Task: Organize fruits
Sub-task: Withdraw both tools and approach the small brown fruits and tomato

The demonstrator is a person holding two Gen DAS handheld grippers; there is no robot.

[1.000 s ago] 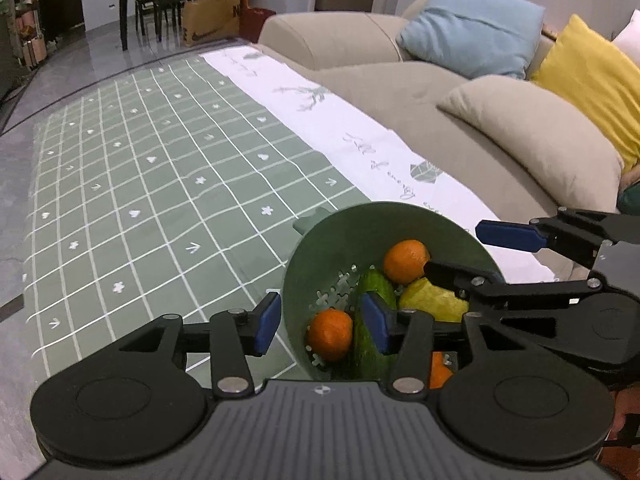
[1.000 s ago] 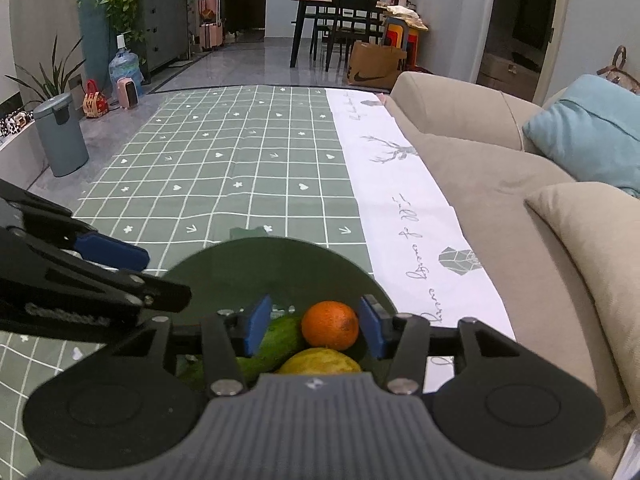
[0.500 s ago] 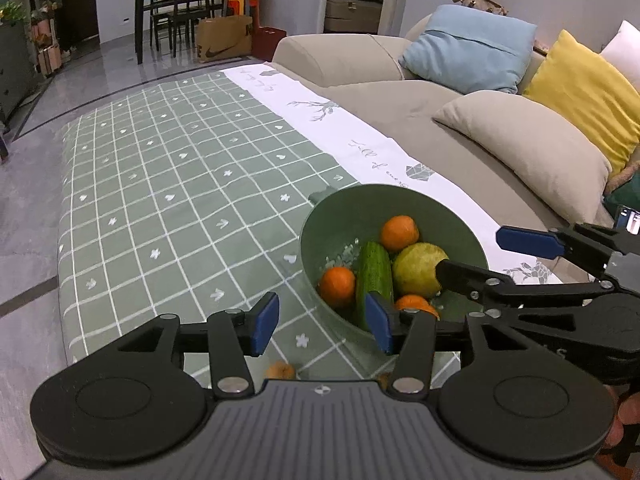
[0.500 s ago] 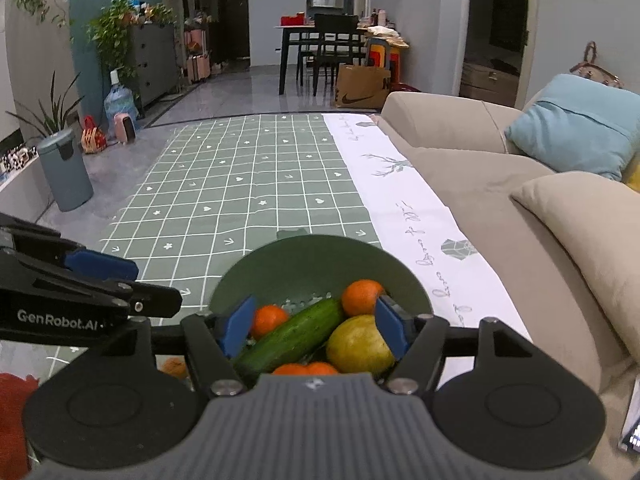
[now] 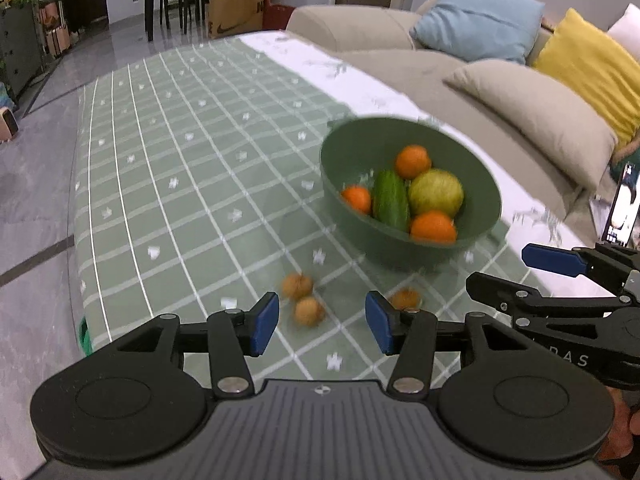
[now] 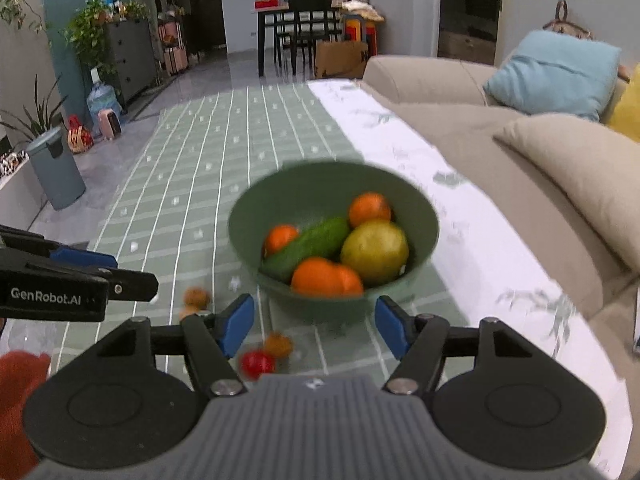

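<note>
1. Green checked cloth (image 5: pixel 192 168) covers the low table, and a beige sofa (image 6: pixel 472 128) runs along its far side.
2. On the cloth sits a green bowl (image 5: pixel 352 148). It holds oranges, a green cucumber (image 5: pixel 390 200) and a yellow-green round fruit (image 5: pixel 436 193).
3. Some small fruits lie loose on the cloth, outside the bowl and on its near side.
4. Two small brown fruits (image 5: pixel 303 298) sit close together, just ahead of the left gripper (image 5: pixel 322 324) and between its blue pads. A third brown one (image 5: pixel 406 299) peeks out beside the right pad.
5. The left gripper is partly open and holds nothing.
6. A small red fruit (image 6: pixel 257 363) and a brown one lie low in the right wrist view, just inside the left pad of the right gripper (image 6: pixel 314 328).
7. The right gripper's jaws have just been opening. They stand apart with nothing pinched between them.
8. Both grippers point down at a slant toward the cloth, and the bowl is farther off than the loose fruits.
9. The left gripper looks nearest to the brown pair, so I think it would pick one up and carry it forward and to the right into the bowl.
10. The little fruits are round, so they may roll when touched.
</note>
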